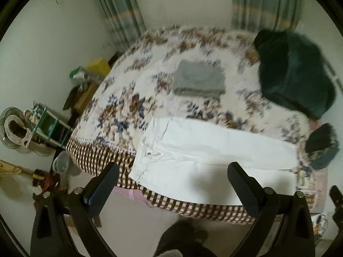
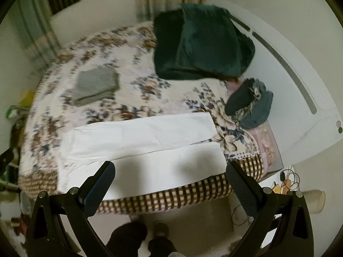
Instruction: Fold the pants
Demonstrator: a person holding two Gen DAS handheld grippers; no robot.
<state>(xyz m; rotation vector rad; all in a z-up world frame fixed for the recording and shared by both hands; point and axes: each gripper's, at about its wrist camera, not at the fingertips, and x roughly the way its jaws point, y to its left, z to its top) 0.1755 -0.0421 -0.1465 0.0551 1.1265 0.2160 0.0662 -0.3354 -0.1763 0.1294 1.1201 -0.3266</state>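
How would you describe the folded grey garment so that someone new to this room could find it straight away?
Start at the bed with the floral cover. Near its middle, beyond the white pants spread along the near edge, lies the folded grey garment. It is the only flat, squared-off grey stack; the dark green bedding by the headboard is bulkier and rumpled.

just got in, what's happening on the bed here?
A person holds two grippers above the near edge of the bed. White pants lie flat along that edge, both legs spread, not yet folded. The left hand-held gripper and right hand-held gripper are open and hold nothing. Grey folded cloth sits farther back.
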